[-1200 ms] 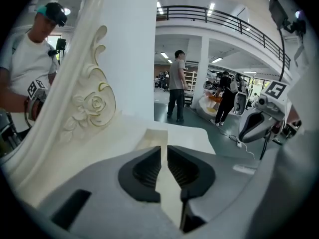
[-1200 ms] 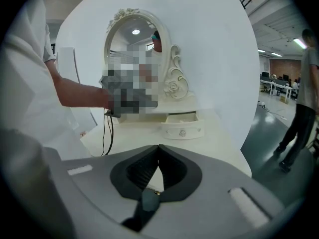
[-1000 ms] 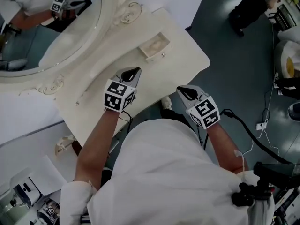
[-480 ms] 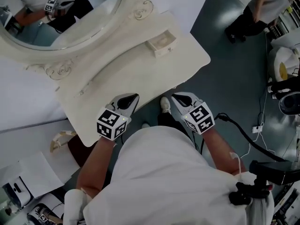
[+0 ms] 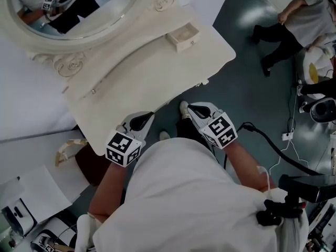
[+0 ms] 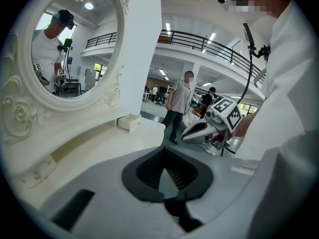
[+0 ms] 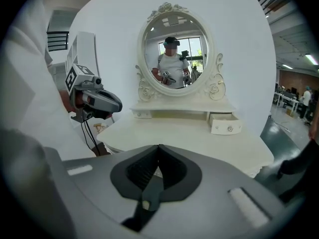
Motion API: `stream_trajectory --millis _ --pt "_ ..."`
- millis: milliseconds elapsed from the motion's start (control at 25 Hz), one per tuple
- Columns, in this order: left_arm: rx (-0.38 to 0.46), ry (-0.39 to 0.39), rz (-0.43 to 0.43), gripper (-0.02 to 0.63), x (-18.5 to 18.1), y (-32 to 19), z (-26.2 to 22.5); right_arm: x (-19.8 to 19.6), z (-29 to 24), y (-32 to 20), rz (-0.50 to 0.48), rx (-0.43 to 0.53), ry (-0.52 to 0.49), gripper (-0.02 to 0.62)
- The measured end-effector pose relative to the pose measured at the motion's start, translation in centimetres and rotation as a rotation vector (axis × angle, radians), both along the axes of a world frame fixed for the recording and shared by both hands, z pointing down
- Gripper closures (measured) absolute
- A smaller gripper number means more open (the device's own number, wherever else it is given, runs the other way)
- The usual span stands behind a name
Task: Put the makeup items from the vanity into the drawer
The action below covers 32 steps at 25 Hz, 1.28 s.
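The white vanity (image 5: pixel 142 77) has a bare top; no makeup items show on it. Its small drawer (image 5: pixel 185 35) at the back right stands pulled out, also seen in the left gripper view as drawer (image 6: pixel 129 122) and in the right gripper view as drawer (image 7: pixel 225 124). My left gripper (image 5: pixel 148 115) hangs at the vanity's front edge, shut and holding nothing. My right gripper (image 5: pixel 191 108) is just off the front edge over the floor, shut and empty too. Each gripper's camera sees the other: right gripper (image 6: pixel 207 127), left gripper (image 7: pixel 97 101).
An oval mirror (image 5: pixel 68 9) in a carved frame stands behind the vanity top. A person (image 5: pixel 294 28) stands on the grey floor at the upper right. A black cable (image 5: pixel 273 146) runs over the floor on the right. Equipment (image 5: pixel 320 109) crowds the right edge.
Both grippers have drawn back from over the vanity top toward the person's body and now sit at its front edge. Both stayed shut.
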State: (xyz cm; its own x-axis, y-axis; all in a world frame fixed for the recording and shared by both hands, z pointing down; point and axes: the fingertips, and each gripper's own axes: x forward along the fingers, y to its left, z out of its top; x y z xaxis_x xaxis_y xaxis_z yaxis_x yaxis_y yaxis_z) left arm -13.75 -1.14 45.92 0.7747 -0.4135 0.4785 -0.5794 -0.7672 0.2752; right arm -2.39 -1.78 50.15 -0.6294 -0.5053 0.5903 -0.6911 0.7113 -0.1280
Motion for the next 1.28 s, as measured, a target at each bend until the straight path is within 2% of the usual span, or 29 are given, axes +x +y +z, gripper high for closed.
stream_trajectory --millis 200,600,1080,1280 --pt "0.011 -0.004 0.024 0.604 -0.9 2.1 0.3 -1.9 0.1 1.6 -0.017 0.003 0.008 0.595" --pt "0.002 0.018 0.017 0.604 -3.0 4.1 0.4 -4.9 0.0 3.5 -0.061 0.009 0.022 0.595" --pt "0.001 0.026 0.005 0.604 -4.3 3.9 1.0 -6.7 0.0 3.0 -0.096 0.031 0.039 0.595" --pt "-0.005 0.011 -0.027 0.604 -5.0 3.6 1.7 -7.6 0.5 2.2 -0.126 0.037 0.026 0.595"
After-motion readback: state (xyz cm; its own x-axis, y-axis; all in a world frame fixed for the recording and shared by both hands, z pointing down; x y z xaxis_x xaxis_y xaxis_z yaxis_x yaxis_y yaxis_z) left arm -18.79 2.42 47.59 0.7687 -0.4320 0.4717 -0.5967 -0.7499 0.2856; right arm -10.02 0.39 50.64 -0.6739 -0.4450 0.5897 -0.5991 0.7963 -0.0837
